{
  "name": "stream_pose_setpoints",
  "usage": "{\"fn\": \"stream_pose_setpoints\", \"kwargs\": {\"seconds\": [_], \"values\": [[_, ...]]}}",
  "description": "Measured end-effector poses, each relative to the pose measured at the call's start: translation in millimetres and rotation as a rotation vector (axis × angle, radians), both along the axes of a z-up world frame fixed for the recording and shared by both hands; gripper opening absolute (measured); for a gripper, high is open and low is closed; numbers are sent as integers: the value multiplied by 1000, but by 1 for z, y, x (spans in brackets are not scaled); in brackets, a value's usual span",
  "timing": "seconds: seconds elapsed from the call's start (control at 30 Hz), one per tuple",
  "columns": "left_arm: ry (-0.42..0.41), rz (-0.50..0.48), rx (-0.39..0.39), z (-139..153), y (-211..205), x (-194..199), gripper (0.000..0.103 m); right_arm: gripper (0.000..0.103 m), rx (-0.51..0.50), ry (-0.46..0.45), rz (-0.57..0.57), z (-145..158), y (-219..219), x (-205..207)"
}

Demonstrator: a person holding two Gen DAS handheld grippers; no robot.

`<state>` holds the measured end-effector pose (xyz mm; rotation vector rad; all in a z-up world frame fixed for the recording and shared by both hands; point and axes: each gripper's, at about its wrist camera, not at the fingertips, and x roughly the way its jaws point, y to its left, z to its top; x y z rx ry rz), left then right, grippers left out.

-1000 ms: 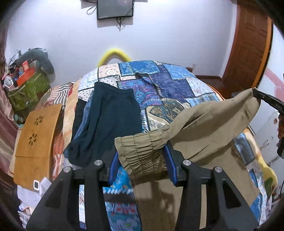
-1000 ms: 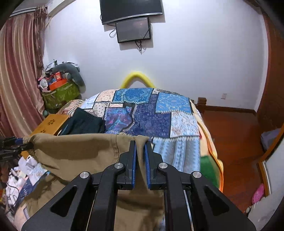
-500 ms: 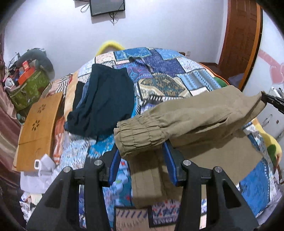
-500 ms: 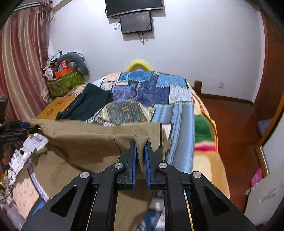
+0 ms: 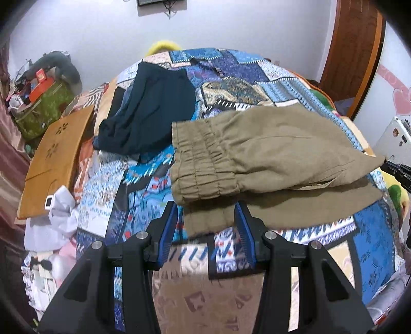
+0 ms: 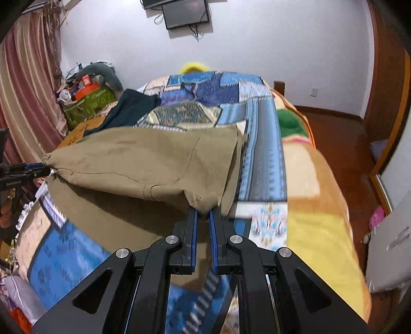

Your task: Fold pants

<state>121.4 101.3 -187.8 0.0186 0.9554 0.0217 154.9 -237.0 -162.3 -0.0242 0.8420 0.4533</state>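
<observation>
At the bottom of the left wrist view the left gripper (image 5: 206,205) has its blue-padded jaws set partway apart, with the gathered elastic waistband end of the khaki pants (image 5: 269,151) between them; the cloth appears to sit against both pads, though the contact is partly hidden under the fabric. At the bottom of the right wrist view the right gripper (image 6: 203,210) has its jaws drawn narrow, pinching the other end of the pants (image 6: 143,164). Between the two grippers the upper layer of the pants is folded over and held just above a lower layer lying flat on the patchwork bedspread (image 5: 143,179), in the middle of both frames. Farther back, left of centre, a dark navy garment (image 5: 151,108) lies on the bedspread. At the left edge a wooden board (image 5: 54,164) leans beside the bed. Beyond it, upper left, sits a green bag (image 5: 43,108) of clutter. A screen (image 6: 186,12) hangs on the far white wall.
</observation>
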Motion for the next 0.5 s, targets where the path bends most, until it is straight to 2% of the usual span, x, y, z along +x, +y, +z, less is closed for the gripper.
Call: {"fn": "stream_pose_setpoints", "kwargs": {"seconds": [0.1, 0.2, 0.33, 0.37, 0.4, 0.47, 0.5], "values": [[3, 23, -12, -3, 1, -10, 47, 9, 0, 17, -12, -5, -3, -10], [-5, 32, 15, -2, -3, -17, 48, 10, -5, 19, -14, -5, -4, -20], [-45, 12, 82, 10, -14, -24, 60, 11, -21, -11, -19, 2, -5, -34], [-59, 3, 102, 15, -18, -25, 69, 15, -20, -17, -18, 5, -5, -36], [-69, -5, 115, 19, -21, -25, 74, 20, -20, -23, -16, 8, -4, -37], [-96, -29, 144, 26, -30, -24, 89, 52, -28, -41, -12, 14, 0, -39], [-105, -49, 163, 29, -36, -23, 91, 55, -30, -57, -4, 17, 2, -39]]}}
